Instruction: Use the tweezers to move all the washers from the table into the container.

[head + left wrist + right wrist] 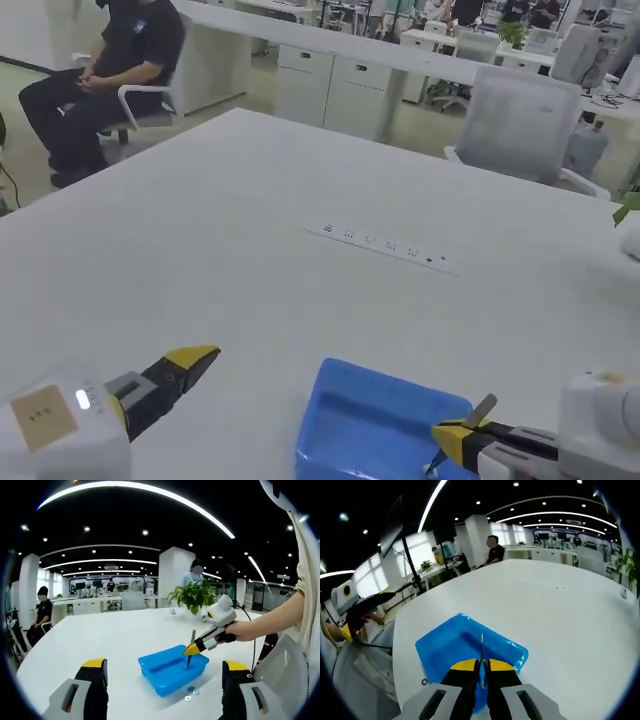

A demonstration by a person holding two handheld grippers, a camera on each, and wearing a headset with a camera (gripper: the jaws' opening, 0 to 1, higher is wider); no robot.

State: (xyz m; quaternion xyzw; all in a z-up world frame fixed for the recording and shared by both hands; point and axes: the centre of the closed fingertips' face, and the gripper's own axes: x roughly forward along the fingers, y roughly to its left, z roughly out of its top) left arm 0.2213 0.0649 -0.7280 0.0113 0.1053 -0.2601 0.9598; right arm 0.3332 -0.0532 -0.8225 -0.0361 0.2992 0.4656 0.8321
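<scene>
A blue container (365,420) sits on the white table (230,250) near its front edge. My right gripper (452,436) is shut on the metal tweezers (481,409), whose tips point down into the container's right end. In the right gripper view the tweezers (482,652) rise between the shut jaws of the right gripper (482,669) over the container (455,645); a washer (424,682) lies on the table beside it. In the left gripper view a few washers (189,697) lie just in front of the container (165,672). My left gripper (192,360) hovers open to the container's left.
A flush socket strip (385,245) lies in the middle of the table. An office chair (520,120) stands at the far edge and a person (110,60) sits far left. A potted plant (195,595) stands on the table's far end.
</scene>
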